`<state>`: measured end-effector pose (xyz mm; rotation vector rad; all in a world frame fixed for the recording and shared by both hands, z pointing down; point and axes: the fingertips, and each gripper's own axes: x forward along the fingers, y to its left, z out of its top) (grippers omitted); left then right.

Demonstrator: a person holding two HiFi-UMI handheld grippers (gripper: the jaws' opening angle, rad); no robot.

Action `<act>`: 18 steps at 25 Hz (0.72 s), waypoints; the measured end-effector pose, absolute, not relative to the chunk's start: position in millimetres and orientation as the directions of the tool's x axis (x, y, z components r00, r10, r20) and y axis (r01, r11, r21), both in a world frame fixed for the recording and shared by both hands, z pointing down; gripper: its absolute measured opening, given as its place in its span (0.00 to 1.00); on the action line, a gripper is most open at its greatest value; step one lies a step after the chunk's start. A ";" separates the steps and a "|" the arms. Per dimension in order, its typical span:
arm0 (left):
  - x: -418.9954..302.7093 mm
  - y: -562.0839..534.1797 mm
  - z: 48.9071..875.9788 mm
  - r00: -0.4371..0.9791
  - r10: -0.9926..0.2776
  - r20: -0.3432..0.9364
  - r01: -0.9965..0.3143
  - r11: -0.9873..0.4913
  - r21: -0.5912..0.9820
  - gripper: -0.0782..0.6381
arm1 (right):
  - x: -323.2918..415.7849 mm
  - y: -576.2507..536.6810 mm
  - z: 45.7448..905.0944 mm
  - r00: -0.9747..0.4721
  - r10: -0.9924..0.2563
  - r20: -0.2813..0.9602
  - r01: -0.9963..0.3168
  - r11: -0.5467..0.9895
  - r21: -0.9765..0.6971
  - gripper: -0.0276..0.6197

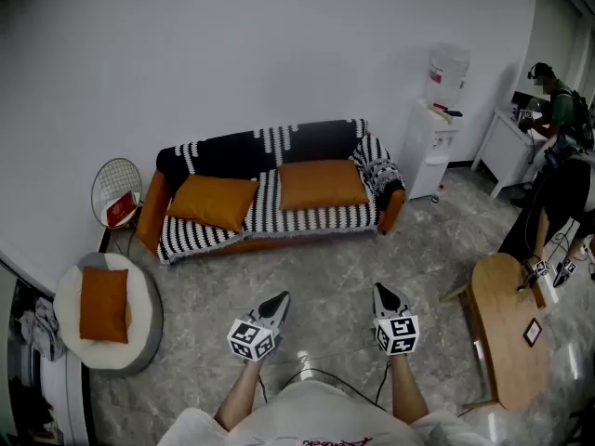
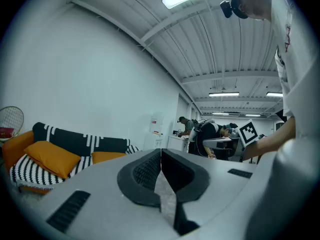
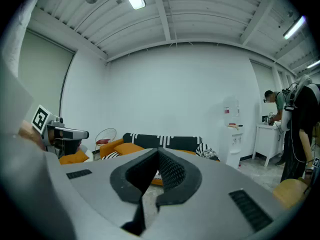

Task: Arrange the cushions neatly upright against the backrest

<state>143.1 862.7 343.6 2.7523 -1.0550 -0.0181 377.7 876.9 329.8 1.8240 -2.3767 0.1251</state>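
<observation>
Now both grippers are shut tight with nothing in them. The left gripper (image 1: 278,299) and right gripper (image 1: 381,292) sit low in the middle. Above them on the sofa (image 1: 316,142) lie a left cushion (image 1: 213,201) and a right cushion (image 1: 322,184). A third cushion (image 1: 103,303) lies on a round seat (image 1: 139,295), lower left.

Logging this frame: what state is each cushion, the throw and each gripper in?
Left gripper, shut, empty.
Right gripper, shut, empty.
Left cushion, lying askew on the sofa seat, not upright.
Right cushion, lying flat on the seat, not upright.
Third cushion, lying flat on the round pouf.
Striped throw, draped over backrest and seat.
</observation>
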 end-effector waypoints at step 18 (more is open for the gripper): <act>194.3 863.5 340.8 0.711 -0.700 0.067 -0.699 -0.693 0.175 0.15 | 422.2 884.2 341.2 -0.320 -0.932 0.170 -0.945 0.326 0.007 0.09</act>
